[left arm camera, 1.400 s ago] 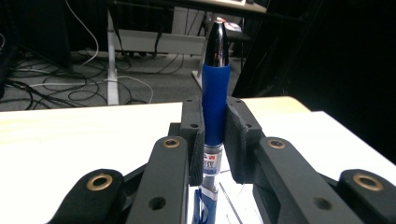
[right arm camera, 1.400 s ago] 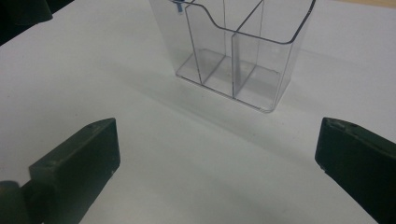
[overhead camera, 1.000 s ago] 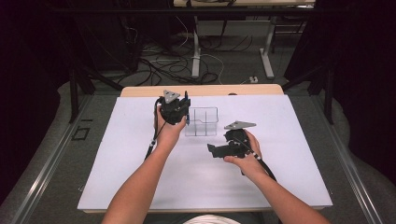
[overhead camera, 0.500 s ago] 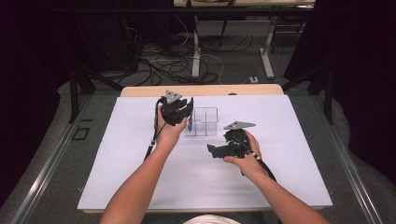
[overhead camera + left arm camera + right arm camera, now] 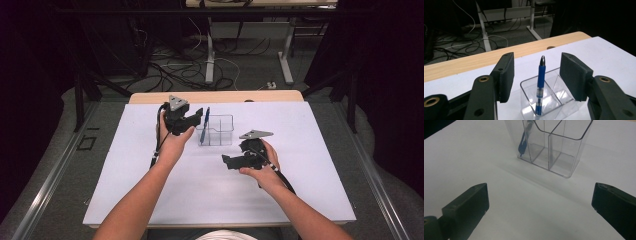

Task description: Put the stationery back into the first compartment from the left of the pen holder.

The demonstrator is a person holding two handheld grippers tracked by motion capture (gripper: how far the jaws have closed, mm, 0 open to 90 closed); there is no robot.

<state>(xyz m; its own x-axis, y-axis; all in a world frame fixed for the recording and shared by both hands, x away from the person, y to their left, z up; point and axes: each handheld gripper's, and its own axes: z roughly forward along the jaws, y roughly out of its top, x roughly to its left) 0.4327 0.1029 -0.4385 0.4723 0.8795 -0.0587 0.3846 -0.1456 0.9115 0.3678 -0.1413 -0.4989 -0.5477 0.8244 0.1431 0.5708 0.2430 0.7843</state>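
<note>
The pen (image 5: 541, 85) is seen upright in the holder (image 5: 554, 100), between the just-released left tongs (image 5: 537, 75); the right tongs (image 5: 539, 202) are spread, farther off.

Bare mat (image 5: 210, 195) around organizer (image 5: 220, 131)

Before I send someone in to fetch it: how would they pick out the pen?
On the white table cover, find the clear plastic organiser near the far edge. The pen stands nearly upright in the organiser's end compartment, nearest the left gripper. It is blue with a dark tip, the one coloured thing in the organiser.
</note>
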